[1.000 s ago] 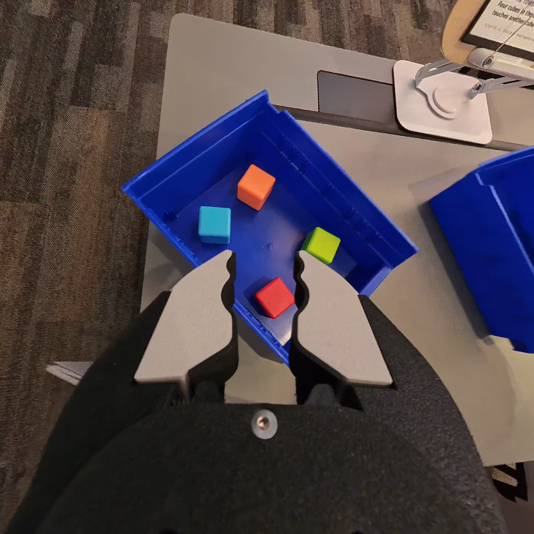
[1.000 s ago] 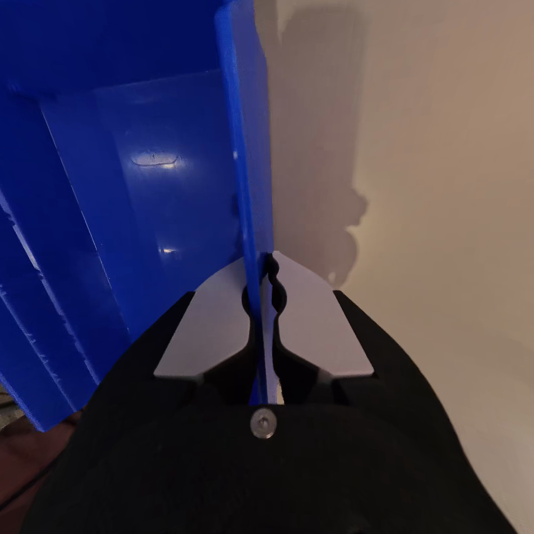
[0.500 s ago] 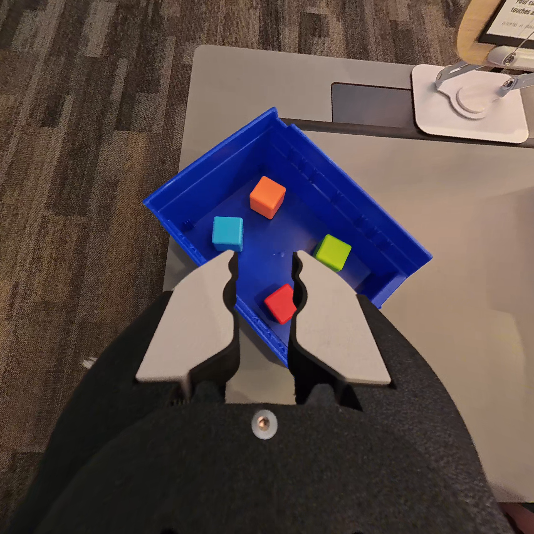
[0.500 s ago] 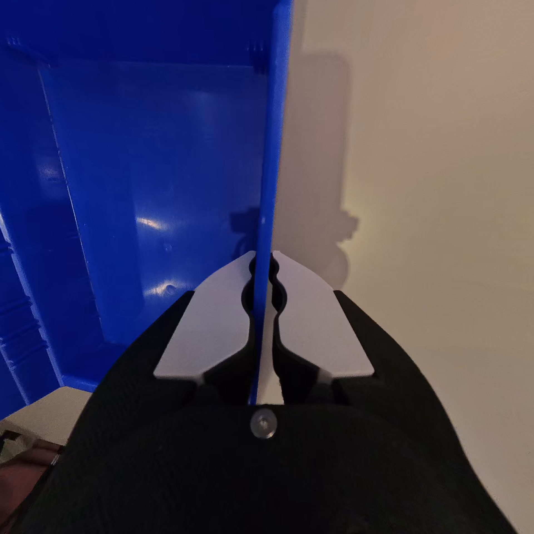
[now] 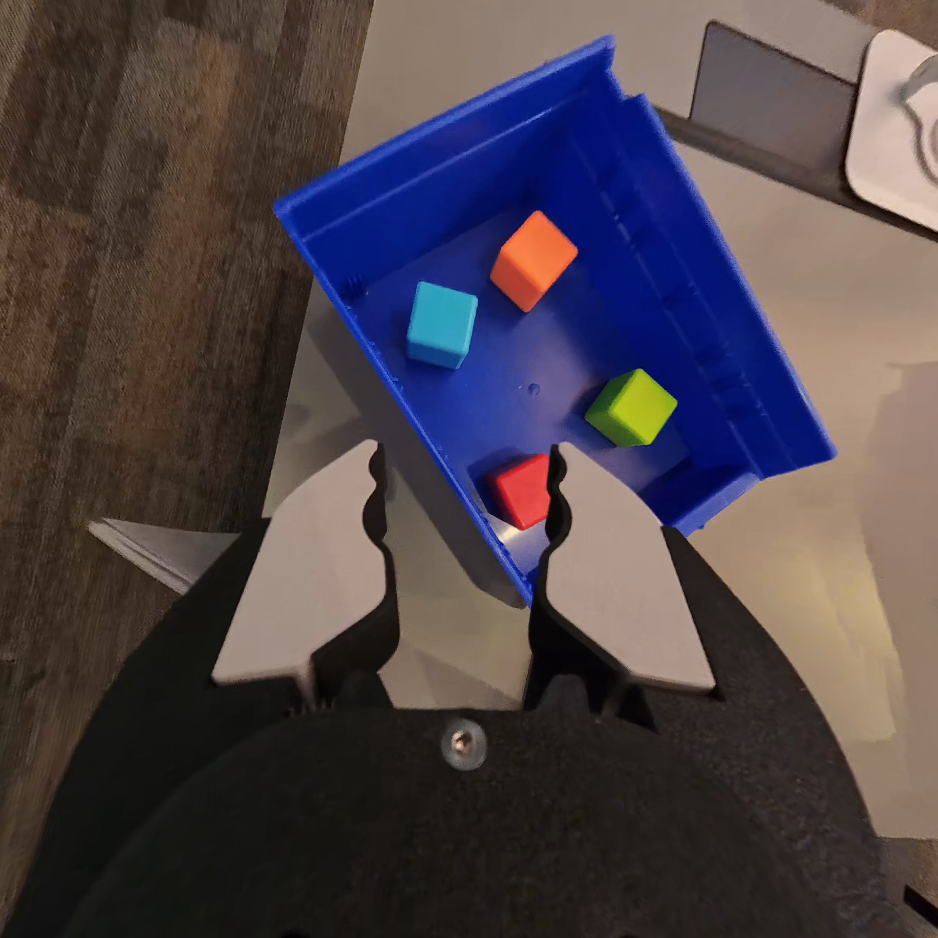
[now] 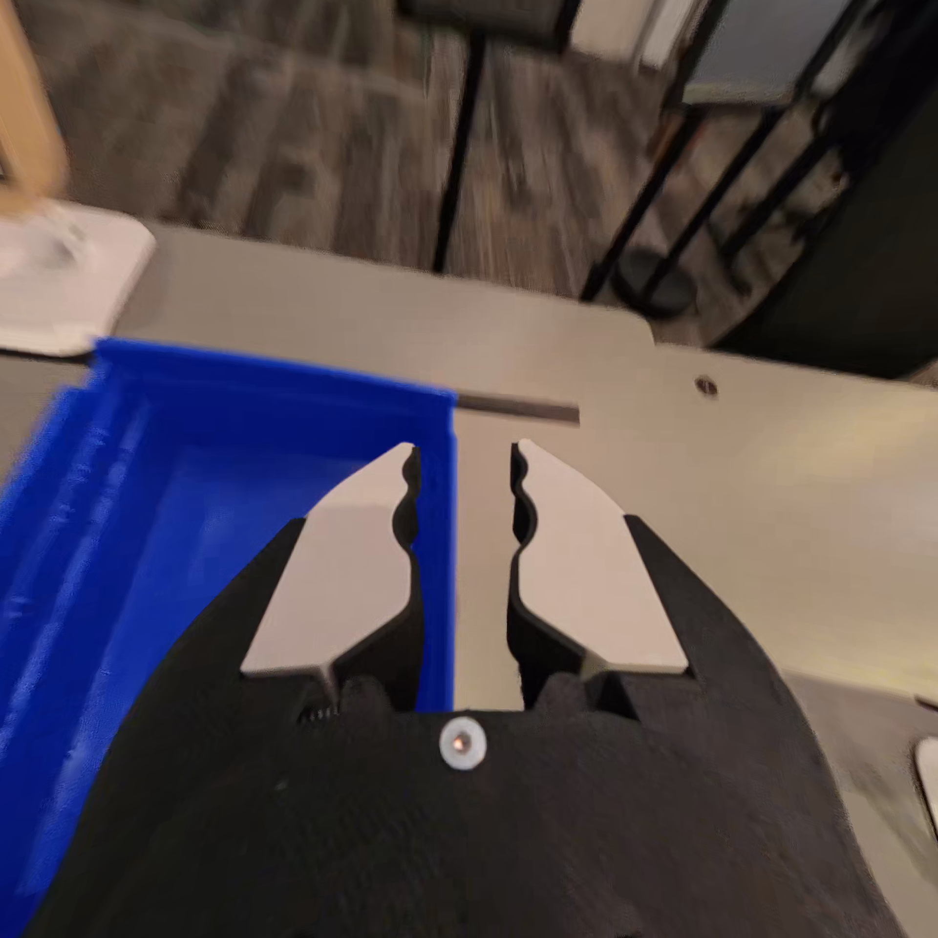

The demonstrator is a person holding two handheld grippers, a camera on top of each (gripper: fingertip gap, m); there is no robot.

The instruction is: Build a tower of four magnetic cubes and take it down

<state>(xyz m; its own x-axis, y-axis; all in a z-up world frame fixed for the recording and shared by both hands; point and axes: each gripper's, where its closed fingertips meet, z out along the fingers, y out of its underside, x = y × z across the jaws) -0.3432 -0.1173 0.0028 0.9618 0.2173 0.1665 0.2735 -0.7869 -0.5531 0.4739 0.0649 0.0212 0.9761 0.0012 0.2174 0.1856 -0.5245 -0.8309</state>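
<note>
— Judging from how things lay, how far along was the tower?

— Nothing was stacked. The grey table (image 5: 837, 583) carried a blue bin (image 5: 457, 167) near its corner, and all four cubes sat loose on that bin's floor, apart from one another. Whether a tower had yet to be built or had already been taken down, the pictures could not settle.

— And the second bin (image 6: 274, 386)?

— That one showed in the right wrist view, blue as well, and what could be seen of its inside held no cube. The view was blurred, so I would not swear to its far corners.

— The grippers?

— The left gripper (image 5: 464, 449) hung above the first bin's near wall with its jaws spread wide, holding nothing. The right gripper (image 6: 464, 446) was also released, its jaws parted on either side of the second bin's side wall without gripping it.

— Where were the cubes?

— The orange cube (image 5: 533, 259) and the cyan cube (image 5: 441, 325) lay toward the far end, the green cube (image 5: 632, 406) by the right wall, and the red cube (image 5: 520, 490) nearest, partly behind the left gripper's right finger.
</note>
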